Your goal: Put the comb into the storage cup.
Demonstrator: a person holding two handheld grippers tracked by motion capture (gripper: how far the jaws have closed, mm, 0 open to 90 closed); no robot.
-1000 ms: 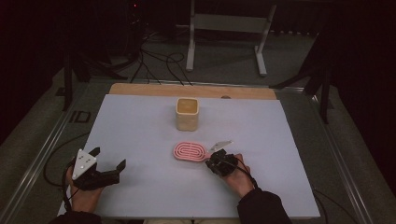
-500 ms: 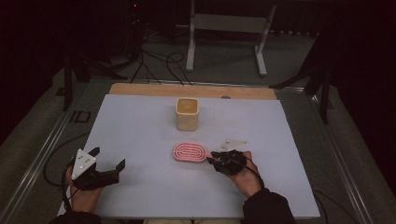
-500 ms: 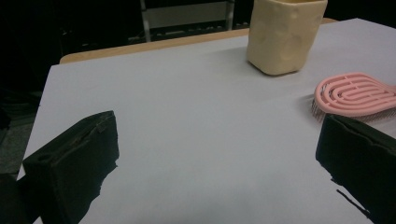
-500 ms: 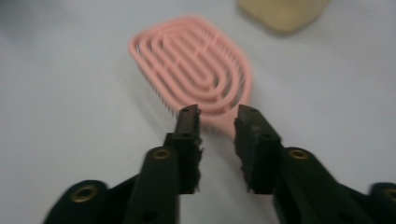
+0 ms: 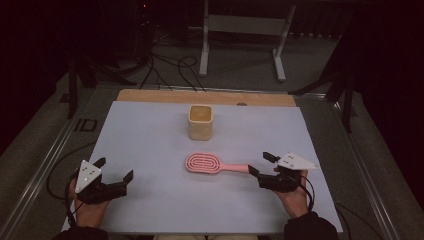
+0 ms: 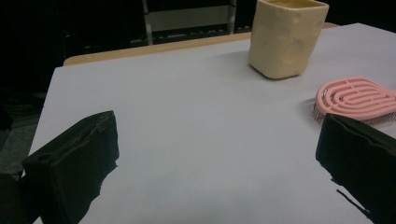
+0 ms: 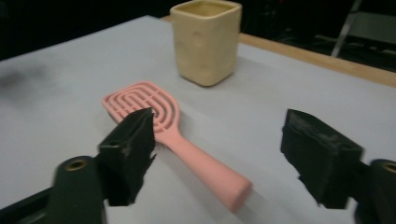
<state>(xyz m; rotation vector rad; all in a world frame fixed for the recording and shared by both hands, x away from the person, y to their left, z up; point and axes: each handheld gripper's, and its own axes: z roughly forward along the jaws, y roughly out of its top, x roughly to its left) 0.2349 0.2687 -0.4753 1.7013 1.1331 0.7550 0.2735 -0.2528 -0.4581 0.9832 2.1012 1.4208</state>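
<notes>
A pink hairbrush [image 5: 212, 164] lies flat on the white table, bristles down, its handle pointing right; it shows again in the right gripper view [image 7: 177, 135] and partly in the left gripper view [image 6: 357, 98]. A cream square cup [image 5: 200, 121] stands upright behind it [image 7: 207, 41] [image 6: 286, 37]. My right gripper [image 5: 262, 164] is open just right of the handle's end, with nothing between its jaws [image 7: 219, 154]. My left gripper [image 5: 114, 169] rests open near the front left of the table [image 6: 219, 154], apart from both objects.
A wooden strip [image 5: 205, 97] runs along the table's far edge. Beyond it stand a metal frame [image 5: 242, 35] and cables [image 5: 167, 62] on the floor. Metal rails [image 5: 47, 160] border the table sides.
My right gripper let go of the brush's handle and drew back to the right, opening. The brush now lies free. My left gripper has barely moved.
</notes>
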